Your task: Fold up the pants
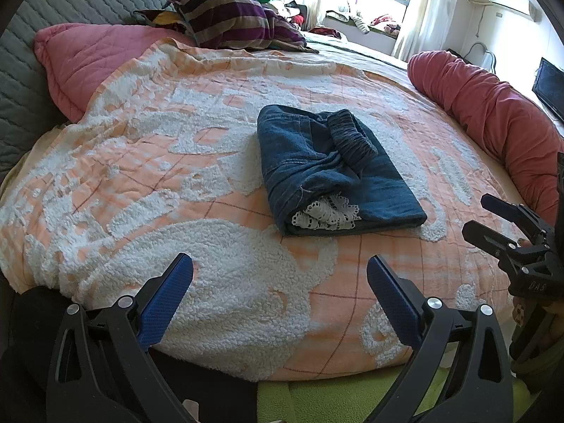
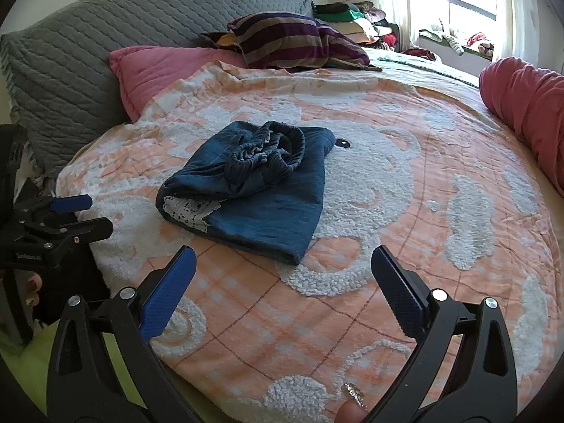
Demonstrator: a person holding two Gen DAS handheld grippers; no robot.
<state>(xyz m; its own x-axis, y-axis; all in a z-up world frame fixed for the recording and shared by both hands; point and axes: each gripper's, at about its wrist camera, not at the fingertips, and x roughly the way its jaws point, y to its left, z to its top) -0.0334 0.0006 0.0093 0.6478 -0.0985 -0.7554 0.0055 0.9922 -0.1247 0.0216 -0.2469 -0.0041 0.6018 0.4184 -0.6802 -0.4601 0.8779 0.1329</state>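
We see dark blue denim pants (image 1: 331, 169) folded into a compact bundle, lying flat near the middle of our bed's orange-and-white blanket (image 1: 176, 162), gathered elastic waistband bunched on top, white lace trim peeking from the near folded end.

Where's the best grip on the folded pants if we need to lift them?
Probably the thick folded edge of the pants nearest the grippers, approached low from the near bed side. It is a firm stacked roll; the elastic waistband on top is loose and would likely unfold.
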